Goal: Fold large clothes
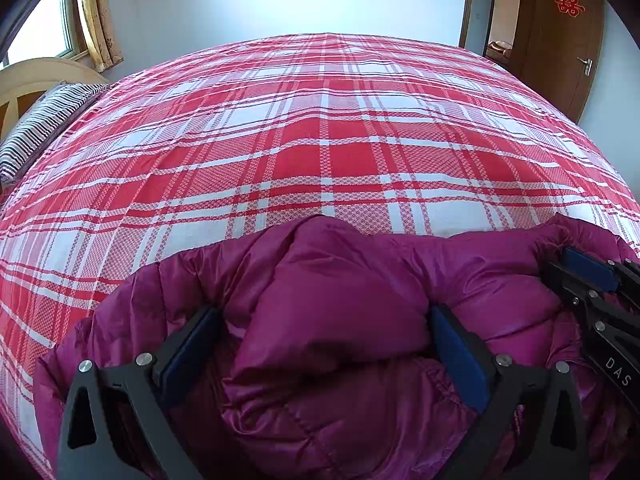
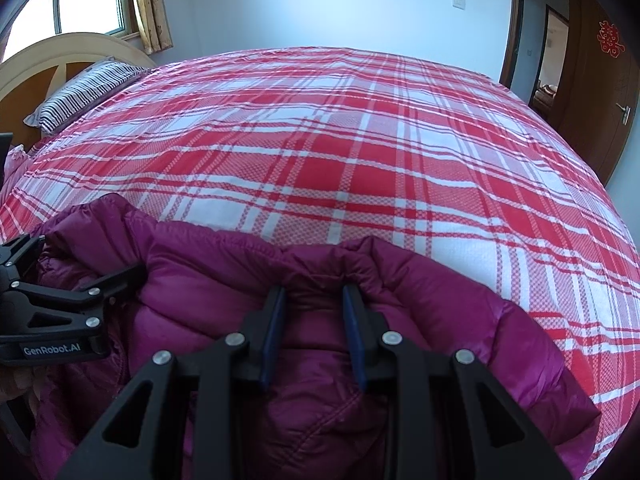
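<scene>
Right wrist view: right gripper (image 2: 314,300) pinches the jacket (image 2: 224,264) edge for folding; left gripper (image 1: 324,320) straddles bunched padding, grip unclear.

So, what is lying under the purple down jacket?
The purple down jacket lies on the red plaid bed cover. Whether anything else sits beneath it cannot be seen, because the jacket covers that area.
</scene>
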Tool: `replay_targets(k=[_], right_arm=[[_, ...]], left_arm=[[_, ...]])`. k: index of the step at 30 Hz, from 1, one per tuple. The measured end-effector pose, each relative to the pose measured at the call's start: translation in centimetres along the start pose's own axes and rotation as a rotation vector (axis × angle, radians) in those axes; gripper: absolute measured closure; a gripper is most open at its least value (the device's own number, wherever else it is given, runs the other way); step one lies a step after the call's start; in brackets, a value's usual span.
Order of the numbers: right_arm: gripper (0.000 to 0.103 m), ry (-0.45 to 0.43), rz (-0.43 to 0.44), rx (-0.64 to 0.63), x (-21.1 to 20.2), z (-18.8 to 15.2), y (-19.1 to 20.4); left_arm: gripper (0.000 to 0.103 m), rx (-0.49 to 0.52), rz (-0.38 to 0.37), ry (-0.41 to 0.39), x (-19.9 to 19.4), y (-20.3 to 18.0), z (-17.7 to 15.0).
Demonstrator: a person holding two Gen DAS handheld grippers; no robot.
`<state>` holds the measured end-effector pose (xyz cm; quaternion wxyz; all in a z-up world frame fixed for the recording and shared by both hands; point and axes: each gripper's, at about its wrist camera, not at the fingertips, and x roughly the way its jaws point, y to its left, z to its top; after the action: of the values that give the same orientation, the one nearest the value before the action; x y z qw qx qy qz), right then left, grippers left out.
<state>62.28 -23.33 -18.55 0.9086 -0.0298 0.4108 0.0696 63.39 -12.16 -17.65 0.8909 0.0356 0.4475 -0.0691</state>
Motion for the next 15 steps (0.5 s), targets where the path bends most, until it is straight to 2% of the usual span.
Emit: replay_targets(k=[15], right_arm=[[0.072,0.002,-0.006,-0.005,0.14,0.08,0.14]], left_arm=[[0.000,0.005,0.013,0.000,0.03,-0.13,0.05]])
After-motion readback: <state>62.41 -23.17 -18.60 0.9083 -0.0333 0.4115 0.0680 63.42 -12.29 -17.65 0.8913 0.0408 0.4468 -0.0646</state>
